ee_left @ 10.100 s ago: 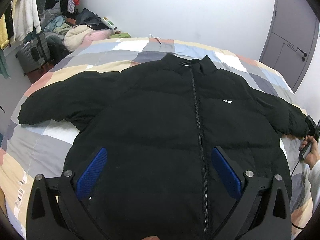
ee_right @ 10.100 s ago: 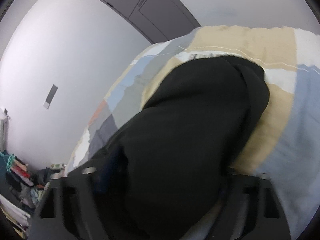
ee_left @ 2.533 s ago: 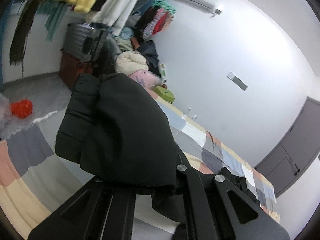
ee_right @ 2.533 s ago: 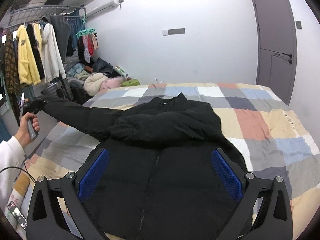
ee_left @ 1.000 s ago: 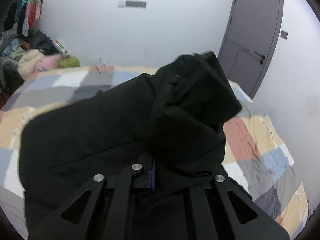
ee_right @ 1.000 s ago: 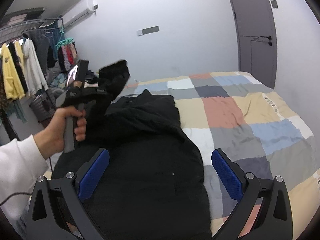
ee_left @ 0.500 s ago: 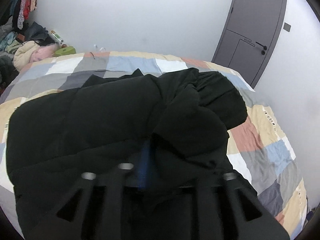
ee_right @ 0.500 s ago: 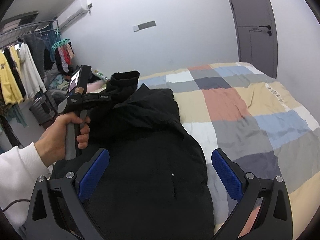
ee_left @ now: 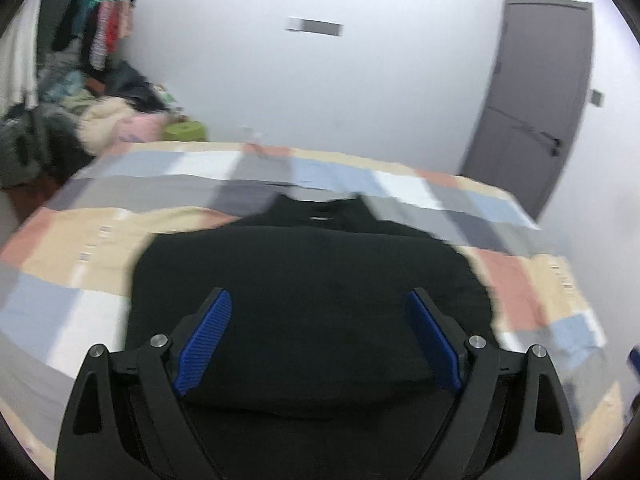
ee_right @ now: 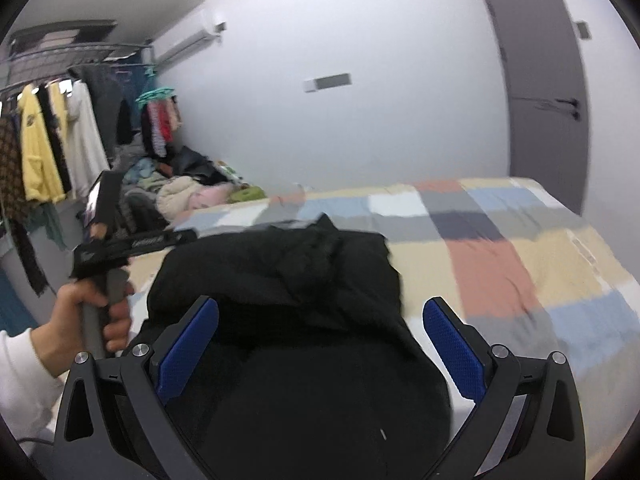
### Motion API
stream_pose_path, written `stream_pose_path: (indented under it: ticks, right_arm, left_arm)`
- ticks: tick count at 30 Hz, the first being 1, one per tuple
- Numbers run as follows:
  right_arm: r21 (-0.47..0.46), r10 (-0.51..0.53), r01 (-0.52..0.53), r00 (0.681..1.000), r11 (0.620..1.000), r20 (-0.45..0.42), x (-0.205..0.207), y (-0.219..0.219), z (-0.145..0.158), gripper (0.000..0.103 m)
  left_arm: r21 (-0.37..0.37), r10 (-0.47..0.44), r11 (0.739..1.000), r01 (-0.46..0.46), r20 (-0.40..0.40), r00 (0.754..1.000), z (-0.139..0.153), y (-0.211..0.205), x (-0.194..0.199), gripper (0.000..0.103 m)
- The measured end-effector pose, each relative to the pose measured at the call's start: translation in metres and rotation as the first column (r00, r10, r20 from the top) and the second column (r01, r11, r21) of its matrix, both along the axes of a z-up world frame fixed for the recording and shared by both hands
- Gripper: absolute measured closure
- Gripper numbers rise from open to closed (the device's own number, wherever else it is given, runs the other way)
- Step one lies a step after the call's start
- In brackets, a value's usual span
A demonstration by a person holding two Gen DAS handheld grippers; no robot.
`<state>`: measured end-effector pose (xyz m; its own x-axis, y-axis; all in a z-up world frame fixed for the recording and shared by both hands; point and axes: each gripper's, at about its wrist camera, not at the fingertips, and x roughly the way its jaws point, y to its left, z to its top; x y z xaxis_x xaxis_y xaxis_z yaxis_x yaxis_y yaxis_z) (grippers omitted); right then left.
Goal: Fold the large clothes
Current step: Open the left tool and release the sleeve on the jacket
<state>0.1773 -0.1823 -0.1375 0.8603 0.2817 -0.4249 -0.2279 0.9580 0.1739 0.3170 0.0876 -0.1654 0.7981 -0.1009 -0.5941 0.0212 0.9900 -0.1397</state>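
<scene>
A black puffer jacket (ee_left: pixel 312 288) lies on the checked bedspread (ee_left: pixel 80 248), both sleeves folded in over its chest, collar toward the far wall. My left gripper (ee_left: pixel 316 312) hovers above the jacket's lower half, its jaws opening, blue pads wide apart with nothing pressed between them. In the right wrist view the jacket (ee_right: pixel 288 288) lies ahead, and my right gripper (ee_right: pixel 320 320) stands open above it, holding nothing. The left gripper's body (ee_right: pixel 132 246) shows there at left, held by a hand (ee_right: pixel 80 316) in a white sleeve.
A clothes rail with hanging garments (ee_right: pixel 44 140) and a heap of clothes (ee_right: pixel 188 196) stand left of the bed. A grey door (ee_left: pixel 532 104) is at the far right. The bedspread (ee_right: pixel 520 256) spreads right of the jacket.
My left gripper let go of the black sleeve, which now lies across the jacket's chest, and pulled back toward the hem with its pads apart. The right gripper stayed open and shifted a little.
</scene>
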Motion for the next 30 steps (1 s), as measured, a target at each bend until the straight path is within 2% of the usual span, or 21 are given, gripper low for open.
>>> stream_pose_path:
  ticks: [3, 6, 10, 13, 14, 16, 21, 25, 30]
  right_arm:
    - [-0.010, 0.042, -0.042, 0.999, 0.999, 0.022, 0.038, 0.025, -0.002, 0.000]
    - [0.015, 0.086, -0.086, 0.996, 0.996, 0.000, 0.088, 0.053, -0.012, 0.002]
    - [-0.017, 0.115, -0.115, 0.993, 0.993, -0.015, 0.142, 0.092, -0.034, 0.009]
    - [-0.043, 0.122, -0.124, 0.991, 0.991, -0.049, 0.175, 0.113, -0.055, 0.015]
    - [-0.053, 0.117, -0.120, 0.991, 0.991, -0.062, 0.183, 0.117, -0.063, 0.020]
    - [-0.072, 0.094, -0.101, 0.992, 0.992, -0.086, 0.199, 0.121, -0.078, 0.024]
    - [-0.128, 0.078, -0.094, 0.990, 0.987, -0.121, 0.217, 0.130, -0.114, 0.024]
    - [-0.117, 0.076, -0.091, 0.988, 0.989, -0.131, 0.221, 0.130, -0.125, 0.024]
    - [-0.133, 0.084, -0.104, 0.986, 0.986, -0.143, 0.228, 0.132, -0.138, 0.023]
  left_arm:
    - [0.028, 0.059, 0.998, -0.058, -0.024, 0.998, -0.010, 0.031, 0.007, 0.014]
    - [0.056, 0.093, 0.994, -0.091, -0.030, 0.995, -0.022, 0.051, 0.018, 0.014]
    - [0.052, 0.090, 0.995, -0.088, -0.034, 0.995, -0.039, 0.060, 0.035, 0.014]
    - [0.090, 0.098, 0.991, -0.095, -0.033, 0.995, -0.053, 0.060, 0.046, 0.014]
    - [0.100, 0.105, 0.990, -0.101, -0.040, 0.994, -0.059, 0.061, 0.048, 0.014]
    - [0.082, 0.098, 0.992, -0.094, -0.052, 0.994, -0.072, 0.064, 0.055, 0.014]
    - [0.081, 0.071, 0.995, -0.065, -0.067, 0.995, -0.089, 0.066, 0.070, 0.014]
    - [0.104, 0.055, 0.993, -0.047, -0.078, 0.995, -0.099, 0.063, 0.075, 0.014]
    - [0.078, 0.050, 0.996, -0.042, -0.106, 0.993, -0.113, 0.066, 0.083, 0.014]
